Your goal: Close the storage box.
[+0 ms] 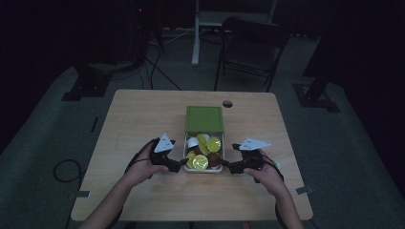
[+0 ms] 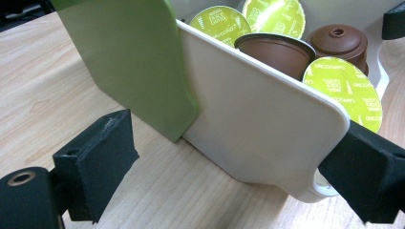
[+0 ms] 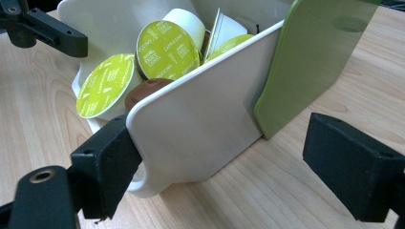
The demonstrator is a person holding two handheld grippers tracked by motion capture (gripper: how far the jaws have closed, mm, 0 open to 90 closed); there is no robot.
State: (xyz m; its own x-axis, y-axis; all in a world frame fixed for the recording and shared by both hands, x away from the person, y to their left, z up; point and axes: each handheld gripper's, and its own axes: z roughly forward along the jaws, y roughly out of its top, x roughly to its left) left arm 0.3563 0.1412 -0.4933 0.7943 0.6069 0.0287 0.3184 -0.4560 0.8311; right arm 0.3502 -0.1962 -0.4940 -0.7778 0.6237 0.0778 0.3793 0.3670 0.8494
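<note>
A white tray [image 1: 186, 149] full of coffee capsules lies at the table's middle, slid partly out of a green sleeve [image 1: 204, 118]. My left gripper [image 1: 180, 165] is at the tray's left front corner and my right gripper [image 1: 226, 166] at its right front corner. In the left gripper view the open left gripper [image 2: 234, 162] faces the white tray wall [image 2: 258, 119], with the green sleeve [image 2: 129, 57] behind. In the right gripper view the open right gripper [image 3: 234, 162] faces the other tray wall [image 3: 200, 129] beside the sleeve [image 3: 310, 57]. Green-lidded capsules [image 3: 167, 47] and brown capsules [image 2: 336, 40] fill the tray.
The wooden table [image 1: 143, 119] has a small round hole [image 1: 227, 103] behind the sleeve. A dark folding chair [image 1: 250, 47] and a white stand [image 1: 196, 33] are on the floor beyond the far edge. Cables [image 1: 64, 169] lie on the floor at left.
</note>
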